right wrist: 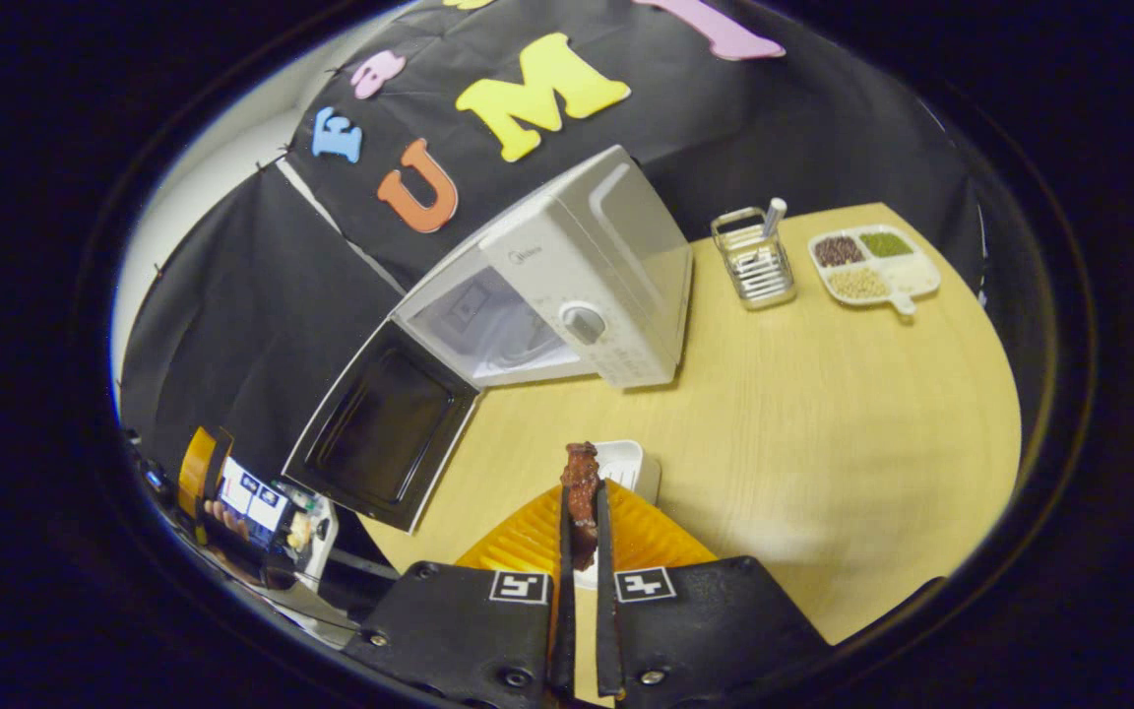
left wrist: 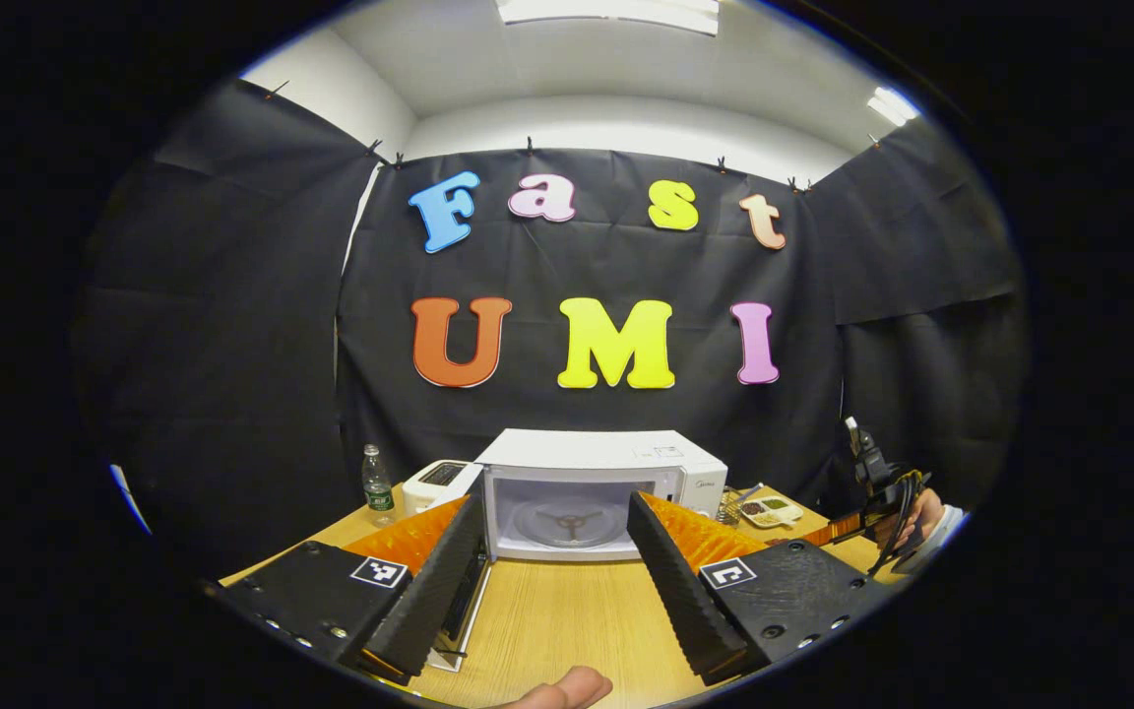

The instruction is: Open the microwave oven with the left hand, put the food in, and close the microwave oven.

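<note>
Pinched between the two fingers of the right gripper [right wrist: 582, 551] is a dark reddish-brown piece of food [right wrist: 582, 497], seen in the right gripper view; the fingers are pressed close together on it, and its upper end projects above them. Just behind the food, a small white dish [right wrist: 626, 463] is seen resting on the wooden table [right wrist: 823, 443].

The white microwave oven [right wrist: 577, 286] is located farther back on the table, and its door [right wrist: 380, 438] is swung fully open to the left, the dark inner window being exposed. A round dial [right wrist: 582, 323] is mounted on the control panel. To the right of the oven, a wire holder [right wrist: 752, 261] containing a utensil is placed, and beside it a white divided tray [right wrist: 872, 261] holding three kinds of beans or grains.

In the left gripper view, the left gripper [left wrist: 557, 581] is held with its fingers spread wide apart, nothing being between them. It is aimed at the open cavity [left wrist: 567, 517] of the oven, where the turntable is visible. A fingertip [left wrist: 567, 689] is seen at the bottom edge. A plastic bottle [left wrist: 377, 483] and a white appliance [left wrist: 439, 483] are positioned left of the oven.
</note>
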Demonstrator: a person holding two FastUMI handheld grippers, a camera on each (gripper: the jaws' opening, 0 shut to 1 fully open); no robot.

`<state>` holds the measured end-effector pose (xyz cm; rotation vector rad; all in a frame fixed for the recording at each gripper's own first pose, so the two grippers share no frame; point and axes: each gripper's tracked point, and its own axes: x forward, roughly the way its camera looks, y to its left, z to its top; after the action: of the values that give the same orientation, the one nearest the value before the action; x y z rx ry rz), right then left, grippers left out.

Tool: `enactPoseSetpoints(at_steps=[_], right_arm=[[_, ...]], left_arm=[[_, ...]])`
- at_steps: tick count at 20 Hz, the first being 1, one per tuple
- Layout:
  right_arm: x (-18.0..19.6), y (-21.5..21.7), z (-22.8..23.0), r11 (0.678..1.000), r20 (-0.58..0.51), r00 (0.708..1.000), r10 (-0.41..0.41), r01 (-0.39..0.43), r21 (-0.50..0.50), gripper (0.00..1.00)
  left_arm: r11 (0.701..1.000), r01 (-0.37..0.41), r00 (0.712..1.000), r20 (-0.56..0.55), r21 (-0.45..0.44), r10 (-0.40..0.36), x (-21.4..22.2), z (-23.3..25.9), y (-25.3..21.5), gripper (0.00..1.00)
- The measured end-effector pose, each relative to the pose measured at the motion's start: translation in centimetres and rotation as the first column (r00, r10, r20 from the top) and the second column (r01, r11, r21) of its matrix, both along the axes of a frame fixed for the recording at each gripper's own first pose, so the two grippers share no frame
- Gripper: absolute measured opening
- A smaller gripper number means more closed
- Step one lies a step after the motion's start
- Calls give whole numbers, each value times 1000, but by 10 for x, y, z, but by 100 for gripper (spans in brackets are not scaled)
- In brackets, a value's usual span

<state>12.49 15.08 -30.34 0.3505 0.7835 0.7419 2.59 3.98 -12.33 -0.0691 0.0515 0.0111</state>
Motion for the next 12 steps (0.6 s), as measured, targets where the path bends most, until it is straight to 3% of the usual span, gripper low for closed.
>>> enactPoseSetpoints(at_steps=[4, 8, 12], right_arm=[[0, 8, 23, 986, 227, 971, -70, 101, -131, 11], [5, 33, 39, 951, 439, 890, -121, 230, -205, 12], [8, 76, 35, 922, 543, 833, -110, 290, -258, 12]], left_arm=[[1000, 7, 1000, 5, 10, -7, -3, -8, 10, 92], [999, 33, 999, 1, -10, -33, -9, -13, 16, 92], [999, 39, 999, -12, -4, -39, -13, -22, 27, 92]])
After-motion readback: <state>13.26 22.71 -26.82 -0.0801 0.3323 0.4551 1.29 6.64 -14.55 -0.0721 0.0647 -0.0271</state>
